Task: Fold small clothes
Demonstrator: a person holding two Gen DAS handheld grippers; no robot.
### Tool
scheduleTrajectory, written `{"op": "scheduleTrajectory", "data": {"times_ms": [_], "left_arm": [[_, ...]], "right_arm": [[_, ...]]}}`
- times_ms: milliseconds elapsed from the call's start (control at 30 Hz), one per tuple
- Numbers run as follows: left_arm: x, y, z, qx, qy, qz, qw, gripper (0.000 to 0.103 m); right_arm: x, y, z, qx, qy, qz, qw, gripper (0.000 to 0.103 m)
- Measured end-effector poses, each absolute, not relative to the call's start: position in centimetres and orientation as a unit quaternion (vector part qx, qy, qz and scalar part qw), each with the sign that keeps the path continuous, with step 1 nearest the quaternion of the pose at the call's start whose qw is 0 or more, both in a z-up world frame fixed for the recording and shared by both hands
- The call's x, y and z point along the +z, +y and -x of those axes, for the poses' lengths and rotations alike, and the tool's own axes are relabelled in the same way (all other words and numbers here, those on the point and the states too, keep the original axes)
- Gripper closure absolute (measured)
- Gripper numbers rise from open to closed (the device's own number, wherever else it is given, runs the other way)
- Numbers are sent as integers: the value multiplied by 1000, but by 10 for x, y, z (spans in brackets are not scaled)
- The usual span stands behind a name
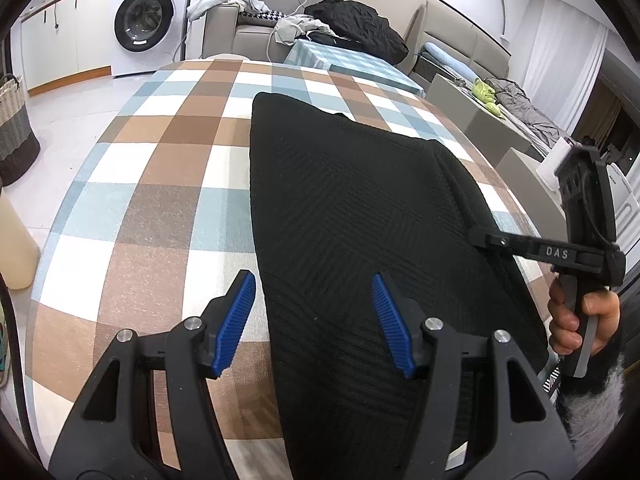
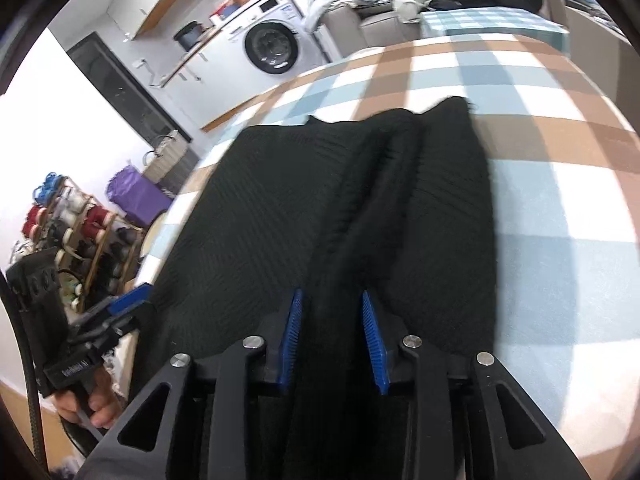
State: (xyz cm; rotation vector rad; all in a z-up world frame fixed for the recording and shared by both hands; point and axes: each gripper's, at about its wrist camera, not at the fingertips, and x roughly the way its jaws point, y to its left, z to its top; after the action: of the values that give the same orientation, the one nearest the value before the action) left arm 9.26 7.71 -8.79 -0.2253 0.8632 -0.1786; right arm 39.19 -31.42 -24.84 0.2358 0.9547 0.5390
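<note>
A black ribbed knit garment point(image 1: 352, 216) lies flat on the checked tablecloth point(image 1: 160, 168). My left gripper point(image 1: 314, 320) is open, its blue pads astride the garment's near left edge, holding nothing. My right gripper point(image 2: 332, 340) is shut on a raised fold of the same garment point(image 2: 280, 208), the black cloth bunched between its blue pads. In the left wrist view the right gripper point(image 1: 486, 240) reaches onto the garment's right edge. In the right wrist view the left gripper point(image 2: 132, 300) shows at the garment's left edge.
A washing machine point(image 1: 144, 20) stands at the back left. A sofa with a pile of clothes point(image 1: 352, 24) lies beyond the table. A woven basket point(image 1: 12, 132) stands on the floor at left. A rack with spools point(image 2: 68, 220) is left of the table.
</note>
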Motion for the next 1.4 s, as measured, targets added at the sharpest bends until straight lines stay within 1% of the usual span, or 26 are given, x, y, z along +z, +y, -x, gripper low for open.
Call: {"op": "scheduleTrajectory", "data": {"times_ms": [100, 133, 167, 233, 433, 467, 500, 533, 567, 600, 667, 767, 833, 900, 1033, 1100, 1233, 1400], "left_arm": [[-89, 78, -93, -86, 418, 110, 897, 45], [-89, 77, -94, -87, 419, 111, 897, 45], [-90, 77, -94, -88, 419, 111, 897, 45], [-90, 75, -94, -90, 420, 109, 896, 45], [-93, 74, -95, -91, 424, 110, 894, 45], [-94, 74, -95, -91, 426, 111, 893, 45], [-95, 74, -96, -91, 427, 112, 893, 45], [-94, 75, -95, -90, 427, 112, 893, 45], [-94, 75, -95, -90, 426, 113, 893, 45], [-91, 76, -94, -91, 423, 113, 894, 45], [-86, 78, -92, -92, 415, 117, 897, 45], [-78, 82, -88, -100, 404, 127, 901, 45], [-73, 82, -86, -101, 398, 124, 903, 45], [-72, 80, -85, -101, 397, 120, 904, 42], [-78, 77, -88, -100, 406, 117, 901, 42], [-81, 75, -88, -100, 411, 115, 899, 42], [-86, 72, -90, -102, 417, 113, 896, 42], [-90, 67, -91, -105, 422, 108, 894, 42]], "right_arm": [[-253, -327, -388, 272, 455, -139, 837, 73], [-253, -328, -389, 277, 457, -146, 832, 71], [-255, -330, -391, 292, 460, -162, 823, 64], [-256, -331, -397, 316, 463, -194, 805, 59], [-255, -309, -414, 309, 456, -170, 817, 59], [-254, -304, -415, 305, 454, -161, 821, 62], [-253, -300, -415, 297, 452, -149, 828, 67], [-253, -295, -415, 289, 451, -133, 834, 79], [-251, -291, -413, 288, 444, -123, 839, 87], [-249, -290, -410, 290, 435, -117, 844, 90], [-230, -288, -396, 292, 392, -95, 867, 92], [-195, -294, -375, 285, 340, -73, 894, 93], [-183, -301, -371, 266, 331, -62, 903, 93], [-186, -312, -376, 250, 344, -70, 902, 93], [-224, -321, -391, 219, 401, -79, 886, 92], [-240, -329, -396, 214, 426, -105, 873, 90], [-242, -342, -396, 225, 424, -131, 868, 85], [-240, -353, -401, 199, 402, -161, 879, 84]]}}
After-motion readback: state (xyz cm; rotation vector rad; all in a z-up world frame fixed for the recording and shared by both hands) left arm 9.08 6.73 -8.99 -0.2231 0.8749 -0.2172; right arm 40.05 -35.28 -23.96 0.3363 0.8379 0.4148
